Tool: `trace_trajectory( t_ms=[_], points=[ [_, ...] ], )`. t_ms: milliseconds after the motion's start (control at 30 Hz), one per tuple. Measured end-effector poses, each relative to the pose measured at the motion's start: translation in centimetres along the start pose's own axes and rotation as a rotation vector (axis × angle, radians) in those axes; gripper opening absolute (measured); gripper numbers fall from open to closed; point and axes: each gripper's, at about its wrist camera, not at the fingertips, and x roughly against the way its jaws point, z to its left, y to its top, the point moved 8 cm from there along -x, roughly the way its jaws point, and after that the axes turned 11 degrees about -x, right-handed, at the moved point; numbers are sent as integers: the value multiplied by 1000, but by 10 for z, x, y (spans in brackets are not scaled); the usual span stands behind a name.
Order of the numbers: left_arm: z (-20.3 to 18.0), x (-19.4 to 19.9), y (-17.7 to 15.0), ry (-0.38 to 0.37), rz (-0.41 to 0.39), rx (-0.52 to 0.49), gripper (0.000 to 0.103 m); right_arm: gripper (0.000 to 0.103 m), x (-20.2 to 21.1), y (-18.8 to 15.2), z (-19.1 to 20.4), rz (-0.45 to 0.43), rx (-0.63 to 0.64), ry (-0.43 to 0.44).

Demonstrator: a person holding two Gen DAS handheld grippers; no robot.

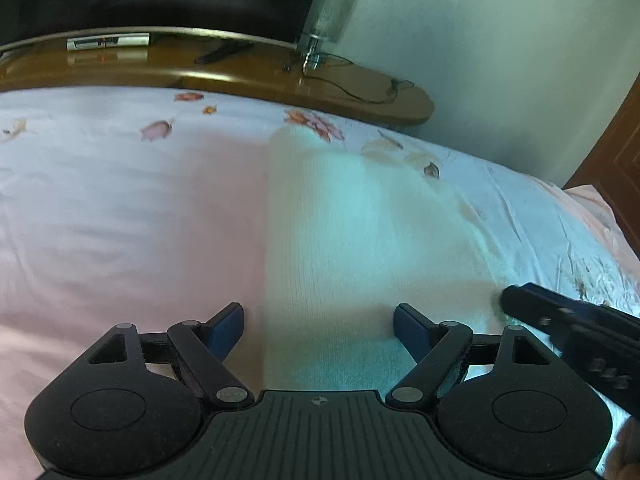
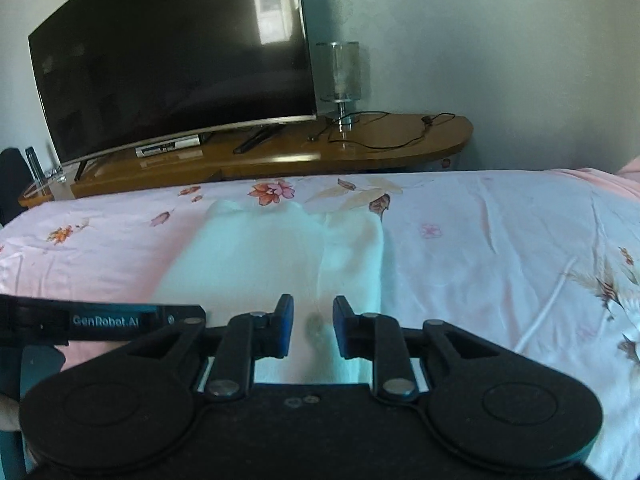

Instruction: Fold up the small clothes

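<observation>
A white knitted garment (image 1: 360,232) lies flat on the pink floral bedsheet (image 1: 120,220), stretched away from me; it also shows in the right wrist view (image 2: 280,256). My left gripper (image 1: 319,322) is open wide, with its jaws over the garment's near left edge. My right gripper (image 2: 313,328) is open with a narrower gap, above the garment's near end. The right gripper's finger (image 1: 560,312) shows at the garment's right edge in the left wrist view. The left gripper's finger (image 2: 120,322) shows at the left in the right wrist view.
Beyond the bed's far edge stands a wooden TV bench (image 2: 280,152) with a large curved TV (image 2: 172,56), a glass lamp (image 2: 340,76) and cables. A wooden door (image 1: 616,168) is at the right.
</observation>
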Motion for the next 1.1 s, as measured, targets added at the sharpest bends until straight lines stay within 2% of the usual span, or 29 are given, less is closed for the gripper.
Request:
trace_trajectory(
  t_ms=[100,200,333,433,500,633,700,900,1067,1100],
  points=[
    [-4,-2,-1,-5,2,-10,82,21,-19,-11,-10,41,52,-85],
    [-3,-2,0,-8,6,-8,82,22,-17,-14,-19,50,-4,-62],
    [1,0,4,-11,4,-2,82,24,-7,-8,-15,37,-17,-34],
    [3,4,7,-18,3,10,82,33,0,-2,-15,22,-52,-8],
    [5,6,9,-25,1,23,82,46,1,2,-17,26,-62,-4],
    [13,6,10,-36,8,51,82,56,-1,6,-25,41,-103,10],
    [19,2,8,-46,23,75,82,65,-4,5,-31,58,-141,18],
    [23,-10,6,-116,37,125,82,74,-20,0,-46,129,-289,81],
    [16,-17,7,-192,42,136,82,74,-39,-5,-53,186,-412,139],
    [15,-19,7,-200,38,134,81,71,-43,-7,-53,199,-423,148]
  ],
)
